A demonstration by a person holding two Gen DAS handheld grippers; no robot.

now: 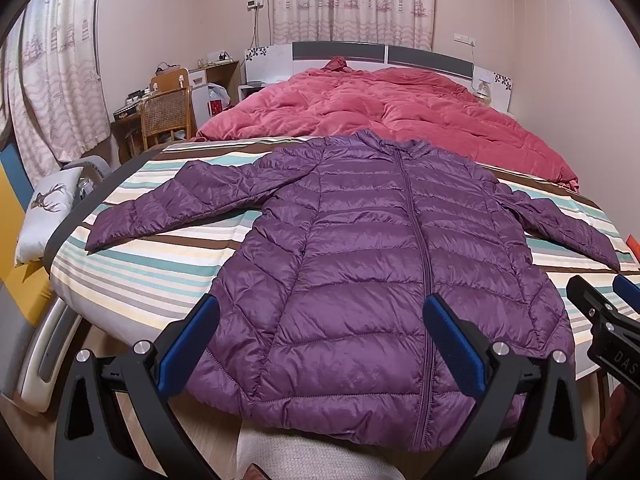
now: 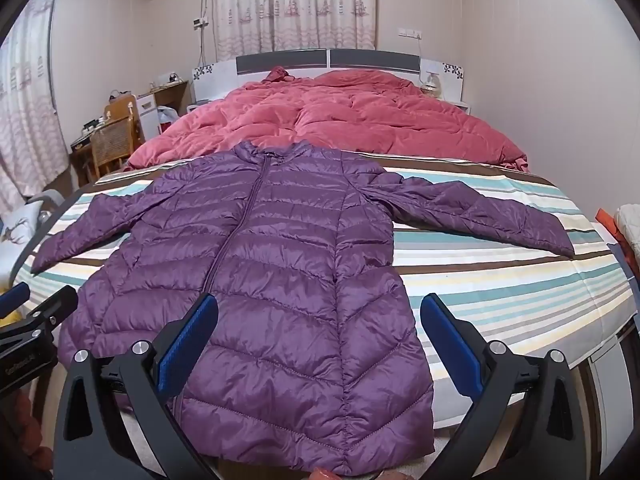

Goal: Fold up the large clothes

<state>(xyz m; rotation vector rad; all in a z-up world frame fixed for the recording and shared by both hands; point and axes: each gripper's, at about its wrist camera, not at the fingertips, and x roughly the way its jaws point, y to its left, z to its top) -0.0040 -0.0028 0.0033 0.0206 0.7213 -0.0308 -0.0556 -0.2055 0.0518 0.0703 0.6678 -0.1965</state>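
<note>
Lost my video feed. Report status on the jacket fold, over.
Both jaws wide open, left gripper and right gripper holding nothing. Purple jacket flat on striped sheet, zipped, sleeves spread, unfolded. Red duvet beyond collar, clear of it.

Jacket (image 1: 384, 248) lies flat on the sheet (image 1: 152, 276) at the foot end of the bed (image 2: 600, 364), zip up, collar toward the headboard (image 1: 340, 51), hem hanging over the foot edge. Sleeves spread out – one toward each side edge. Duvet (image 1: 400, 108) is bunched behind the jacket, covering the head end. Chair (image 1: 164, 114) and desk stand off the bed's left side, near the head corner. Cushion (image 1: 48, 212) sits off the left side, near the foot corner.
</note>
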